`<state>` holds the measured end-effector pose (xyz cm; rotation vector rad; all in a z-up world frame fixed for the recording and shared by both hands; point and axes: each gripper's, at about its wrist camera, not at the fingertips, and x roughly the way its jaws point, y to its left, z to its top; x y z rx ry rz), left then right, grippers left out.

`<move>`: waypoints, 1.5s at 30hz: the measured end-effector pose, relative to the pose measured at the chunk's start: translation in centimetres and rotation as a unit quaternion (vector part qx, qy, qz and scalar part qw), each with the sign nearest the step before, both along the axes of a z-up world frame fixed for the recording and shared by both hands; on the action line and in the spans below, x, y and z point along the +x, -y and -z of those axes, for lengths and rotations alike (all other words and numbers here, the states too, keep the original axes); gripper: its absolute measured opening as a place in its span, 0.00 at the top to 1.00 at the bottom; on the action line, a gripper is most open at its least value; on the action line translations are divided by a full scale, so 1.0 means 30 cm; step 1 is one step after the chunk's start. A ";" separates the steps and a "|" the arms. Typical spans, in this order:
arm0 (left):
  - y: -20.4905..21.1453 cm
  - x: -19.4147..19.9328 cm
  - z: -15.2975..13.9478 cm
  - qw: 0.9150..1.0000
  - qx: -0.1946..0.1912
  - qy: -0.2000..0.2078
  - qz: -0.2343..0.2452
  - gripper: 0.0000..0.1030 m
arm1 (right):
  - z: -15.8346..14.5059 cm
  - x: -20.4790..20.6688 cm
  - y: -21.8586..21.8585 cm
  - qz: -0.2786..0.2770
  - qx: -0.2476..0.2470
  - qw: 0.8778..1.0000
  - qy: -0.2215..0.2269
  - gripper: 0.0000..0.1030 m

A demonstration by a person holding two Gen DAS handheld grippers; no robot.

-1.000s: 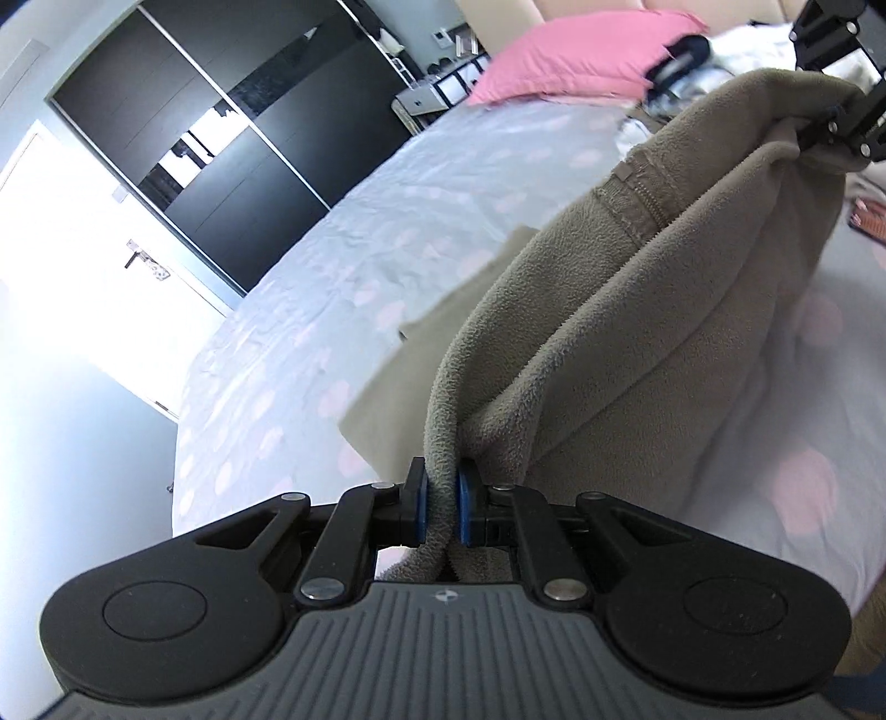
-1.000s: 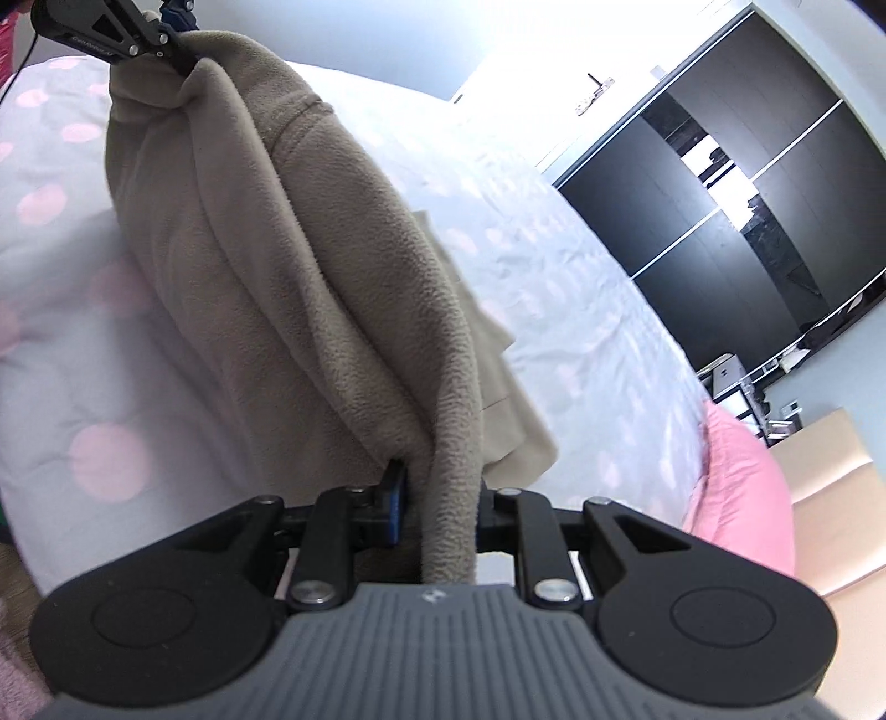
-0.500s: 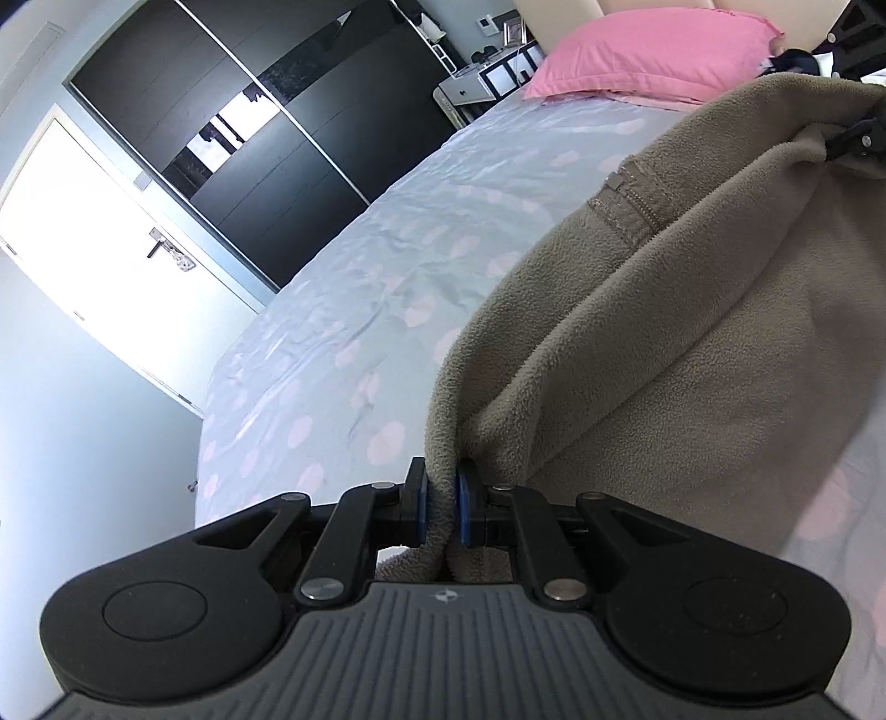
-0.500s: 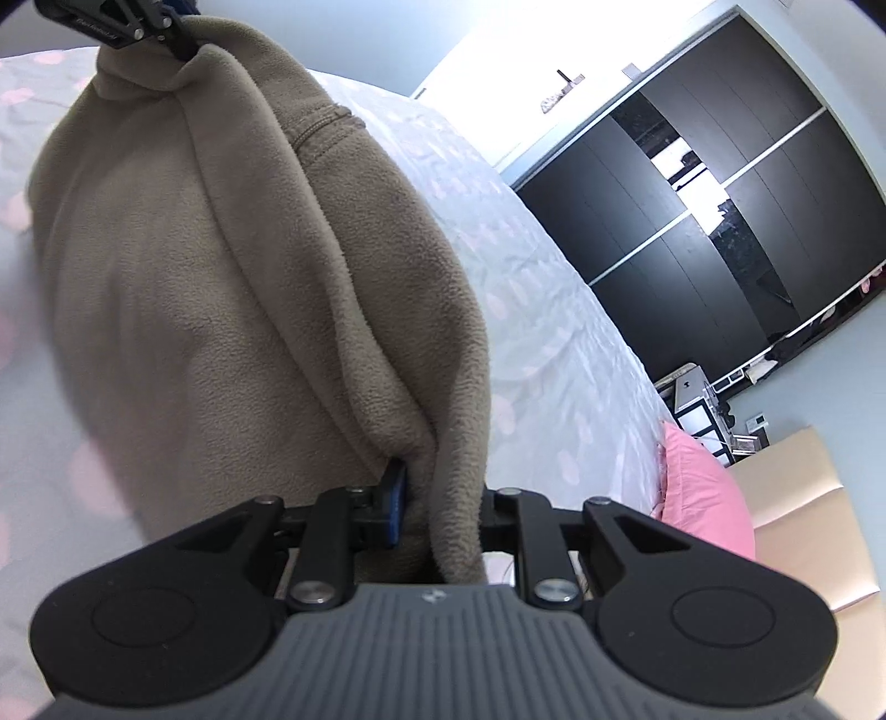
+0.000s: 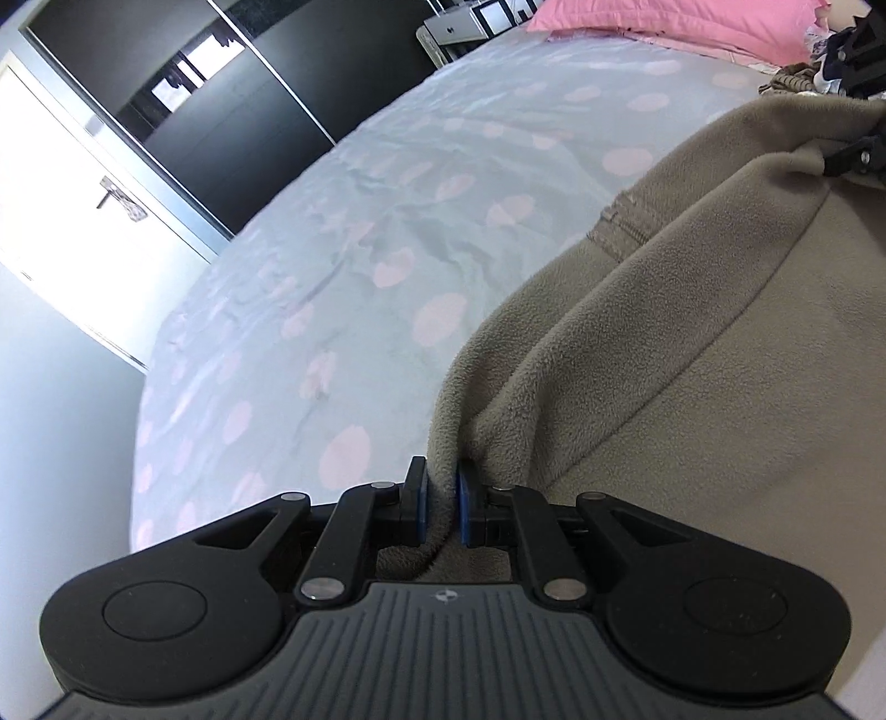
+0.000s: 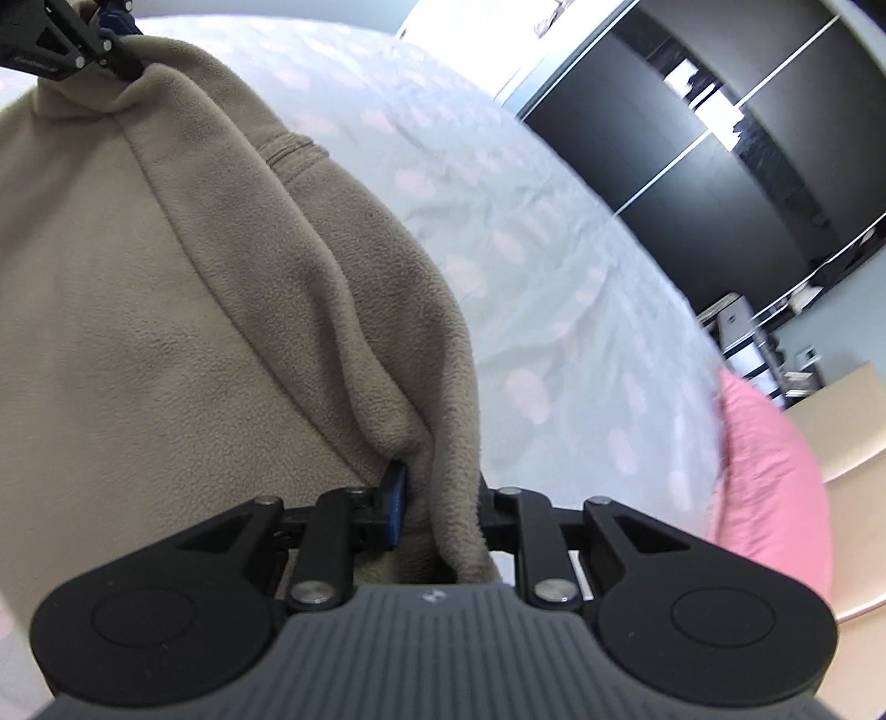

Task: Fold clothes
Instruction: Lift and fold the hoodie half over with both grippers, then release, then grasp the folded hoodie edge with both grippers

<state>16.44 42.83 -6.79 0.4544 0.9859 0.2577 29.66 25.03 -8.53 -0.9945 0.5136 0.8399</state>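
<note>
The left gripper [image 5: 441, 501] has its two blue pads [image 5: 420, 507] squeezed tight on a fold of the brown fleece [image 5: 692, 354]. The edge of the cloth runs right between the pads and hangs a little below them. The right gripper [image 6: 437, 507] pinches a thicker bunch of the same fleece. One blue pad [image 6: 394, 507] shows on the left of the bunch; the other pad is hidden behind the cloth.

The fleece stretches from one gripper to the other, so each camera sees the other gripper far off, at the top corner, biting another corner of the cloth. A stitched seam [image 5: 623, 230] runs across the fleece near its far edge.

The fleece is over the bed [image 5: 343, 277]. The bed has a pale blue sheet with pink dots. A pink pillow [image 5: 681, 25] lies at the head of the bed. Past the bed stands a dark wardrobe [image 6: 736, 160] with sliding doors. Beside it bright light comes in through a white door [image 5: 66, 210].
</note>
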 end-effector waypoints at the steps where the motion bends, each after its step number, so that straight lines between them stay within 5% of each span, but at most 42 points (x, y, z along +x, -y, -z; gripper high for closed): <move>1: -0.013 0.012 0.023 1.000 -0.004 -0.003 0.000 0.91 | 0.030 0.021 -0.018 0.002 -0.004 1.000 -0.007 0.78; 8: -0.075 0.073 0.142 1.000 -0.017 -0.012 -0.004 0.89 | 0.158 0.103 -0.065 0.031 -0.003 0.998 -0.057 0.71; 10: -0.089 0.084 0.143 1.000 -0.019 -0.005 -0.011 0.84 | 0.156 0.125 -0.064 0.051 0.008 0.996 -0.067 0.56; 15: -0.135 0.059 0.017 0.998 -0.022 0.046 -0.048 0.76 | 0.063 0.201 -0.016 0.127 0.069 0.985 -0.095 0.45; 22: -0.191 -0.050 -0.169 0.991 -0.037 0.090 -0.087 0.70 | -0.113 0.258 0.110 0.197 0.150 0.962 -0.114 0.47; 30: -0.203 -0.168 -0.112 0.993 -0.069 0.077 -0.064 0.52 | -0.066 0.269 0.191 0.195 0.165 0.953 -0.164 0.43; 36: -0.261 -0.162 0.030 0.990 -0.097 0.060 -0.085 0.52 | 0.028 0.295 0.221 0.208 0.174 0.943 -0.192 0.36; 41: -0.340 -0.147 0.108 0.977 -0.142 0.102 -0.123 0.53 | 0.107 0.365 0.251 0.234 0.229 0.914 -0.239 0.36; 42: -0.349 -0.146 0.115 0.973 -0.152 0.115 -0.128 0.61 | 0.119 0.369 0.249 0.233 0.235 0.912 -0.241 0.42; 43: -0.347 -0.148 0.112 0.970 -0.162 0.132 -0.128 0.73 | 0.129 0.368 0.244 0.232 0.238 0.912 -0.242 0.59; 45: -0.339 -0.146 0.103 0.963 -0.176 0.156 -0.131 0.87 | 0.143 0.357 0.234 0.228 0.244 0.913 -0.236 0.66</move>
